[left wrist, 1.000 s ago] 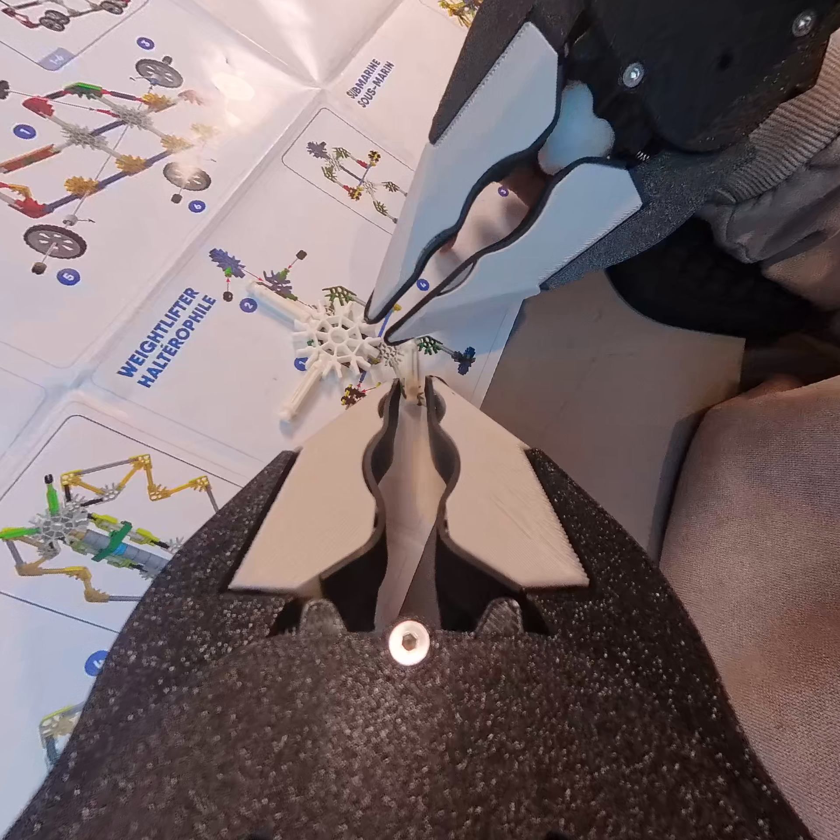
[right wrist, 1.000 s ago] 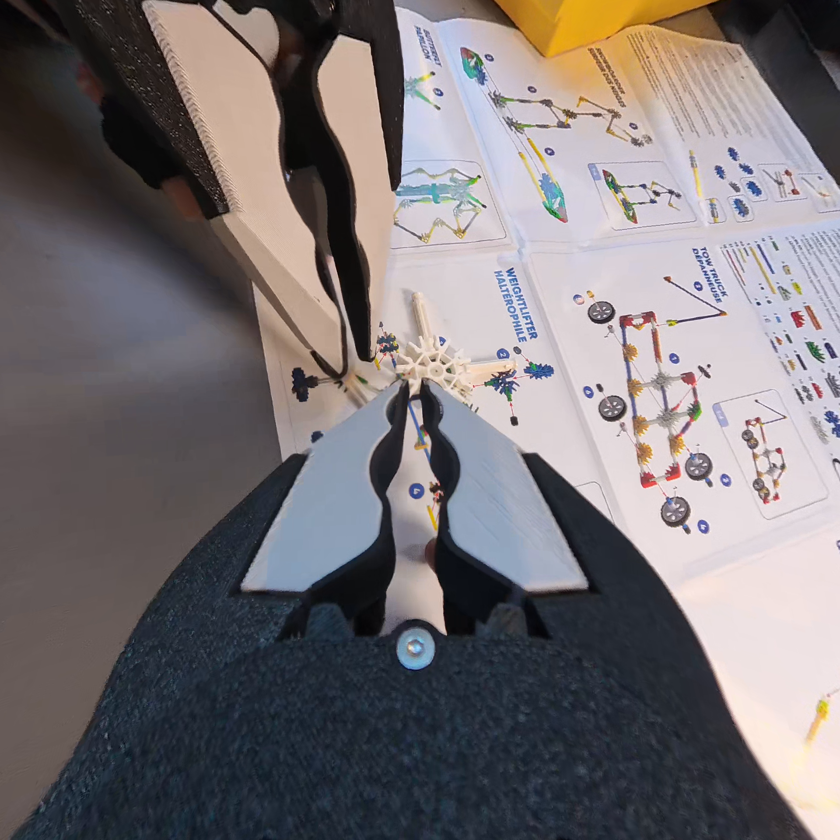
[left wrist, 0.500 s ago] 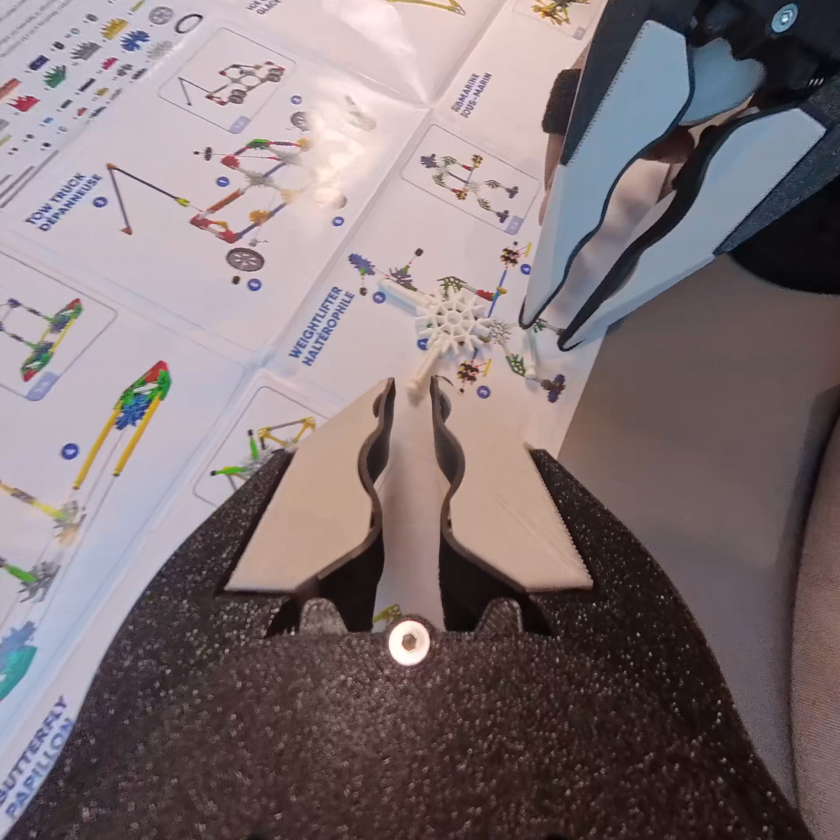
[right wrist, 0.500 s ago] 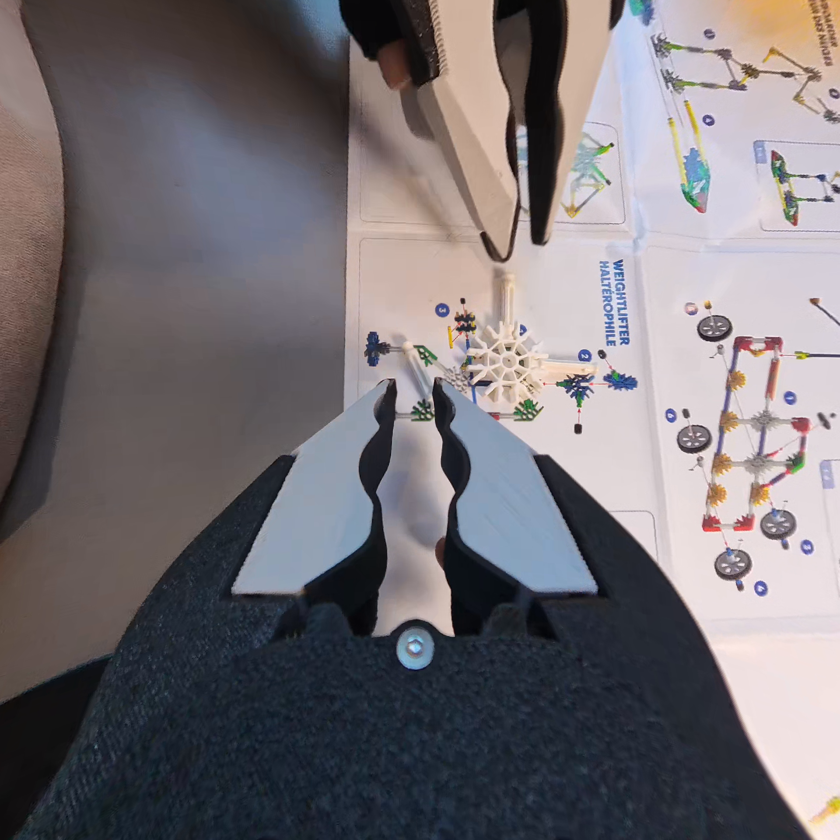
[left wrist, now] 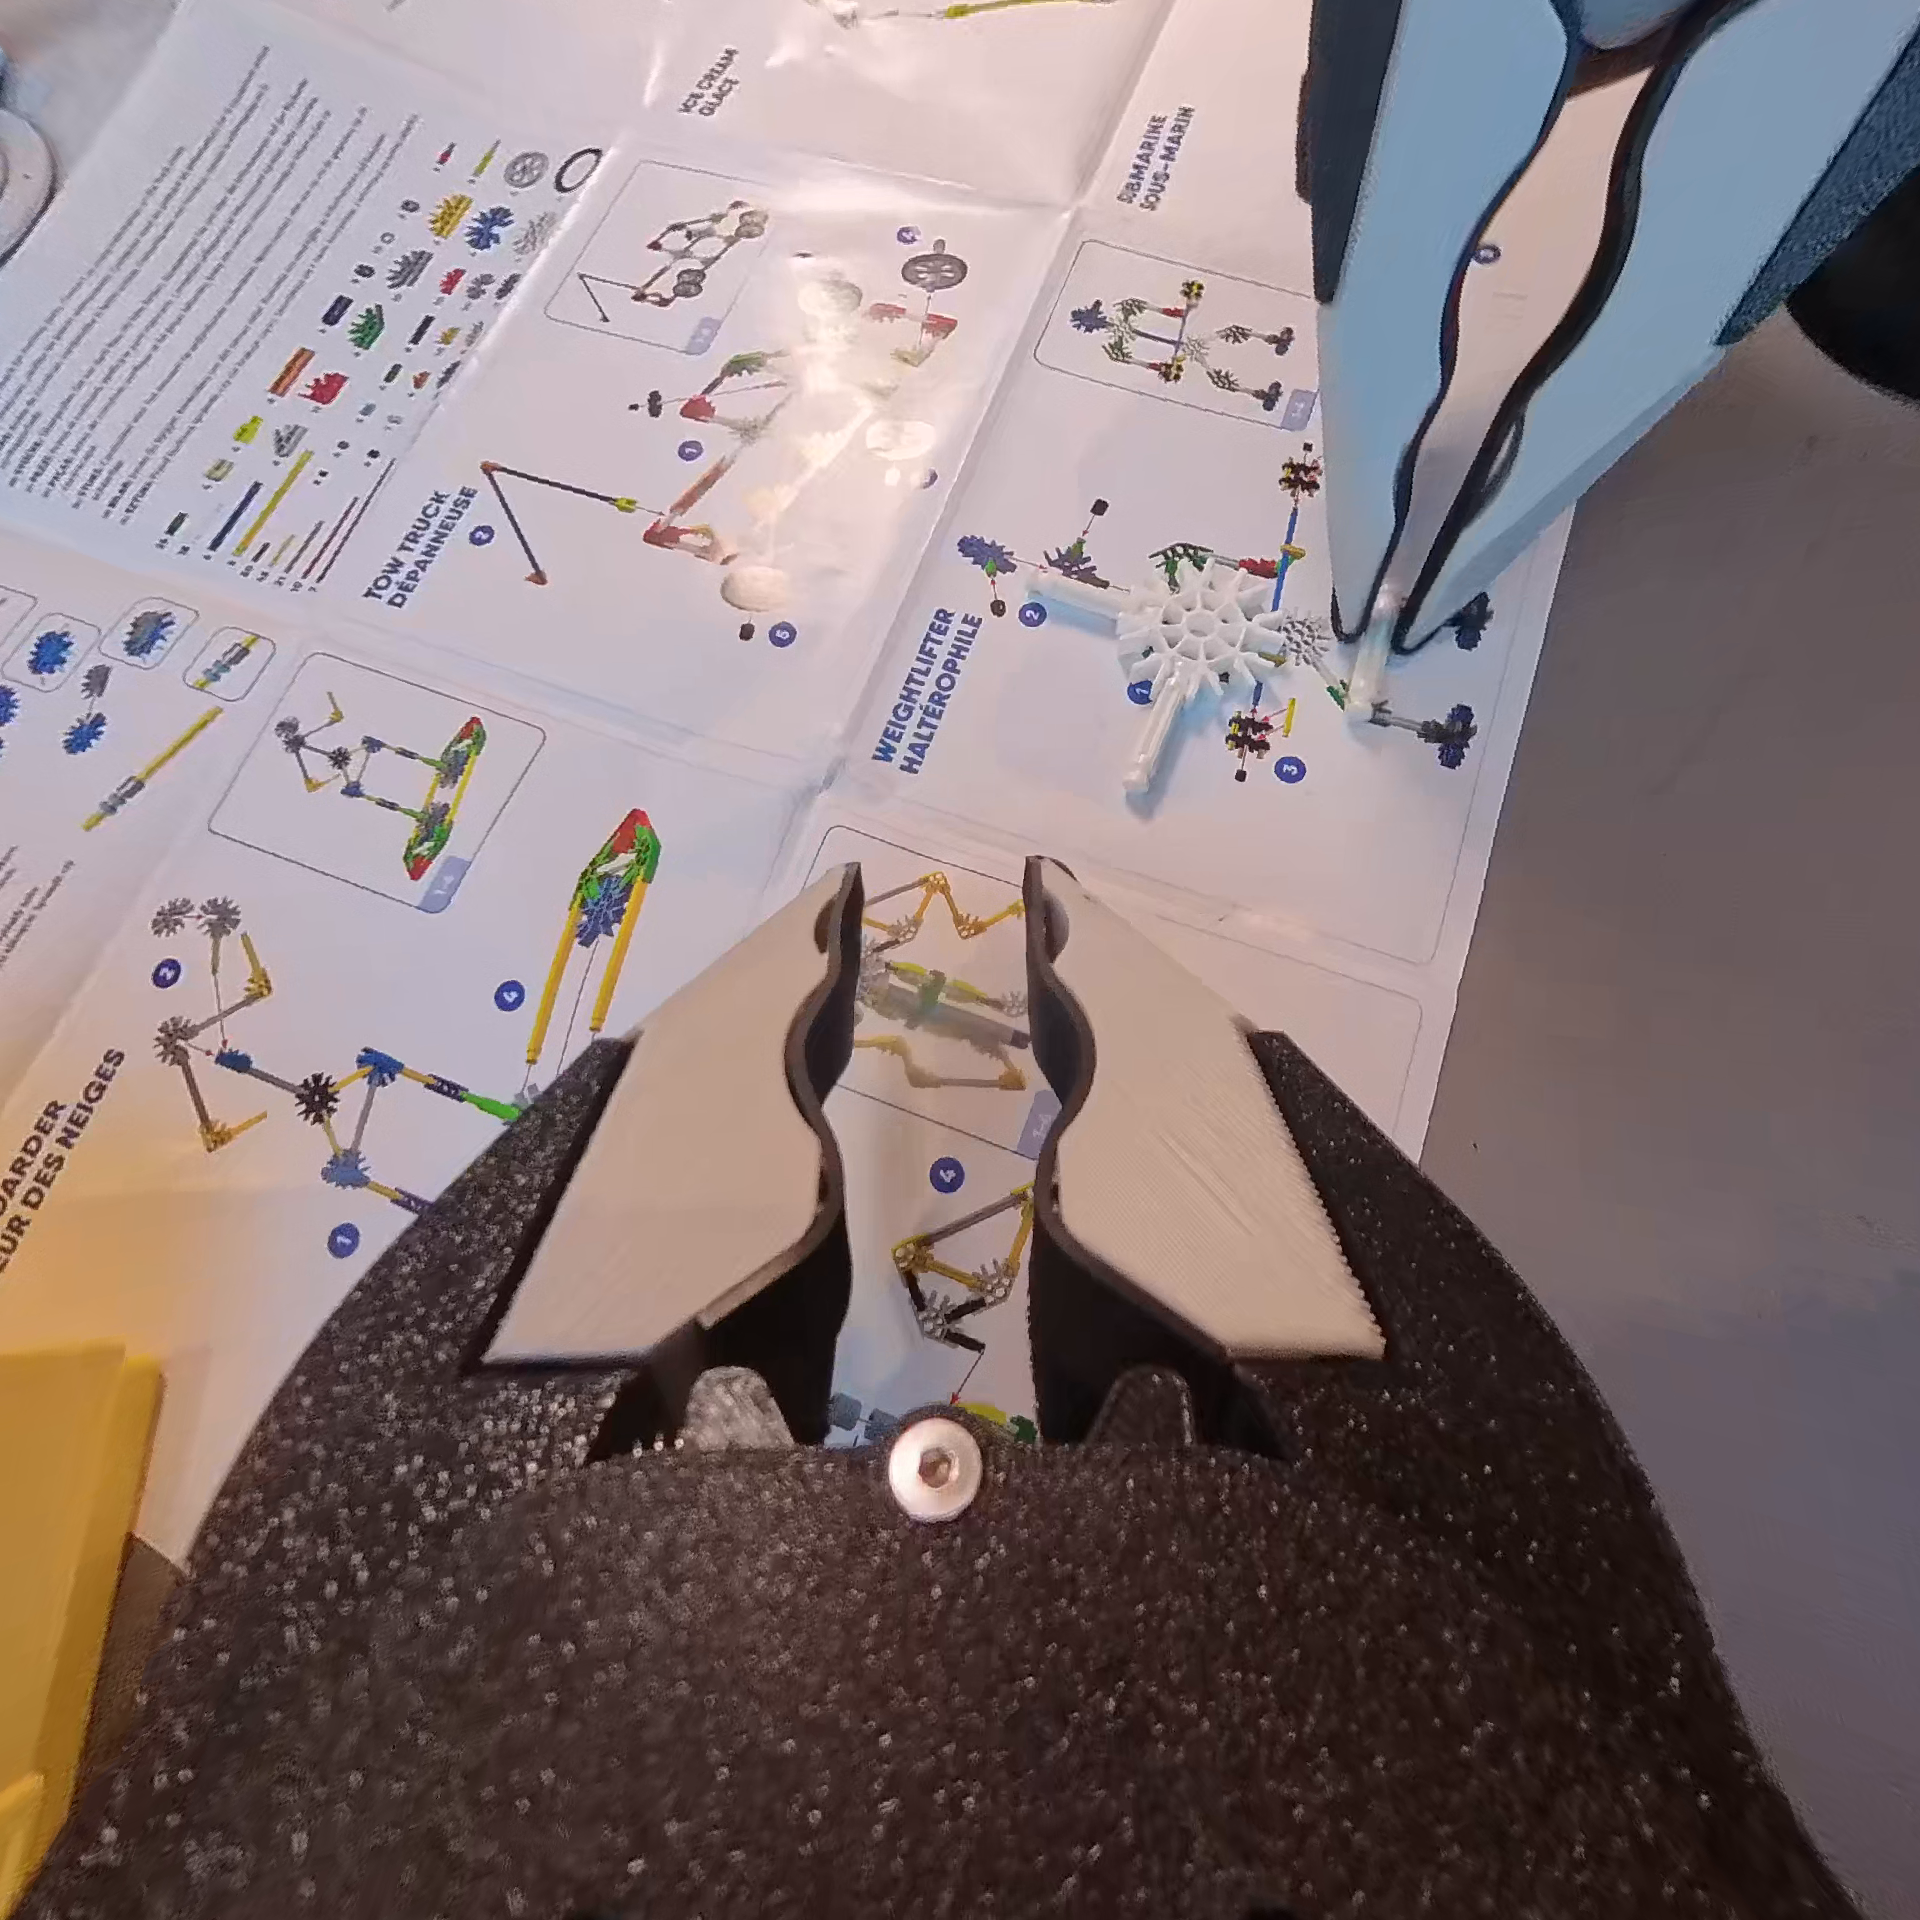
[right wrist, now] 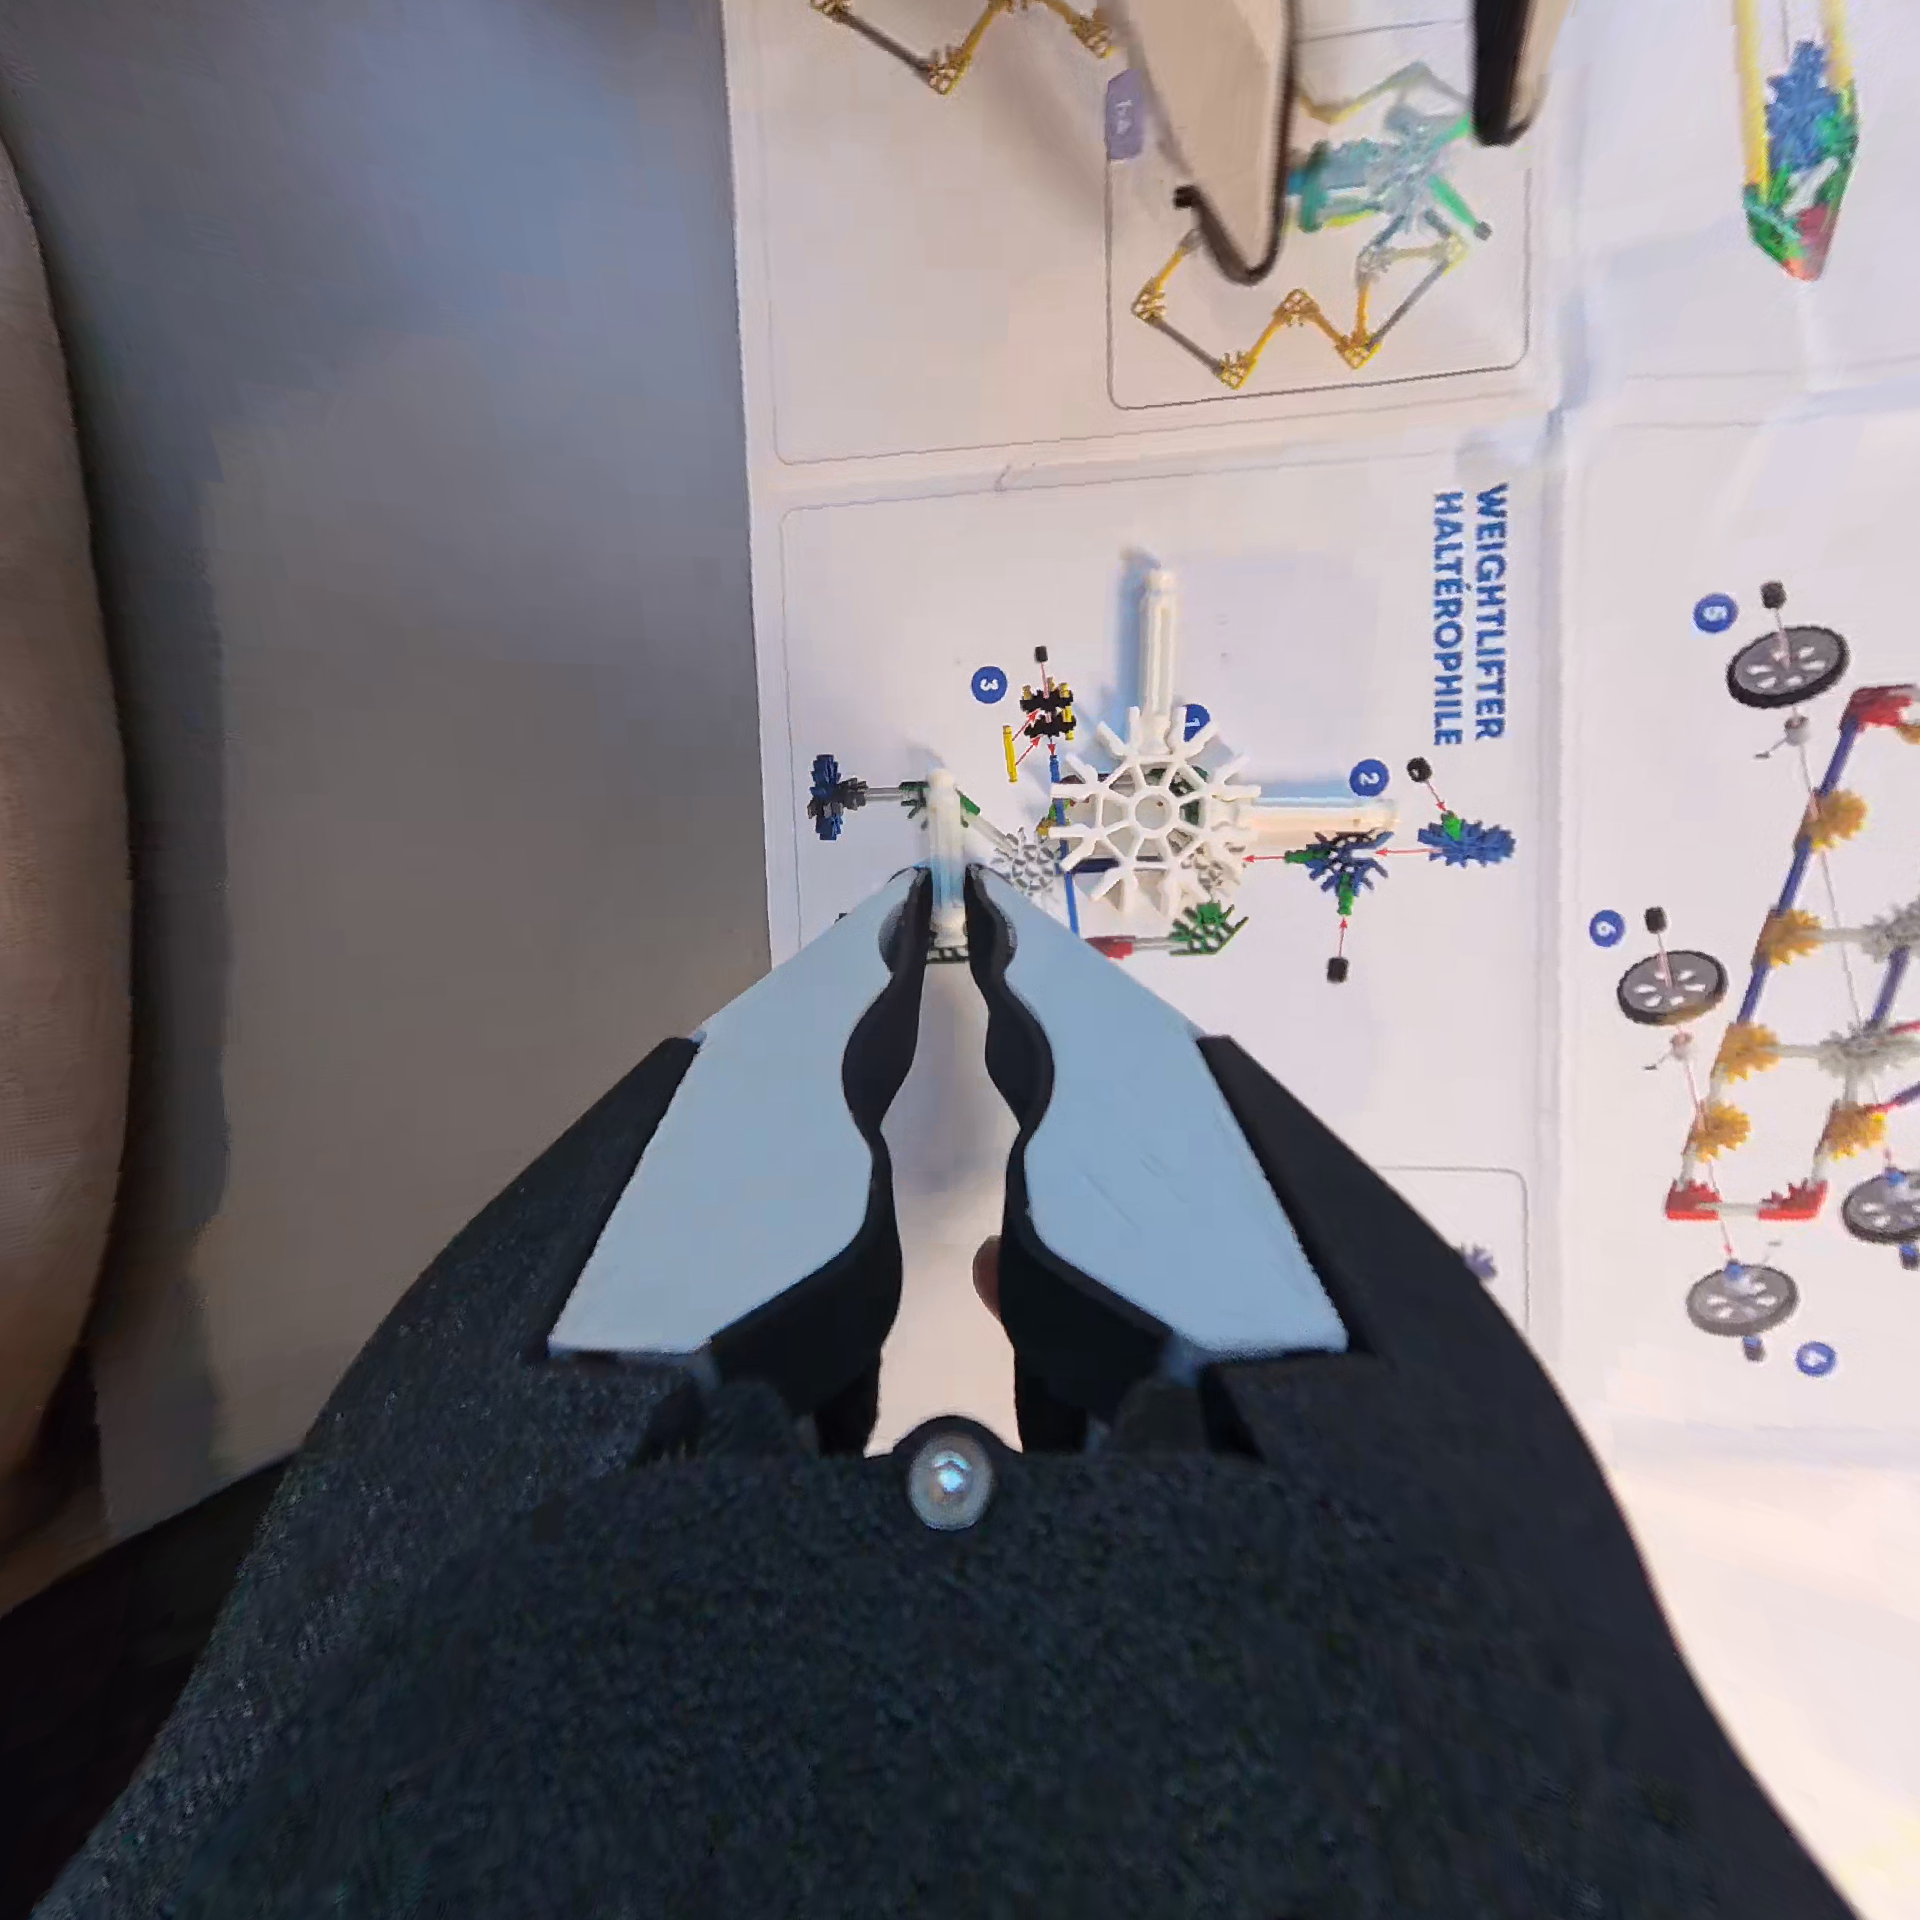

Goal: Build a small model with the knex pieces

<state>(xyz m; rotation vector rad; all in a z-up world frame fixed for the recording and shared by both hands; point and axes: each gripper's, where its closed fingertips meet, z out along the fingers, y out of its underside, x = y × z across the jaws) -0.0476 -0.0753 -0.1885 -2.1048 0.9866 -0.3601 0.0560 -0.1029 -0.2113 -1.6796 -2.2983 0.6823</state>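
Our right tool is pinched narrow on a short white rod, tips down at the sheet; in the left wrist view the same tool comes in from top right with the rod sticking out below its tips. The rod lies on the sheet near its edge, just beside the white snowflake connector, apart from it as far as we can tell. The connector lies flat on the sheet with two white rods plugged in at a right angle. Our left tool is partly spread, holding nothing, hovering over a printed panel of a yellow zigzag model, well apart from the connector. In the right wrist view its fingers show at the top edge over that same panel. The sheet is a folded instruction sheet with coloured build diagrams, spread on a grey counter. A yellow box corner sits at the lower left of the left wrist view. Beige fabric runs along the left edge of the right wrist view.
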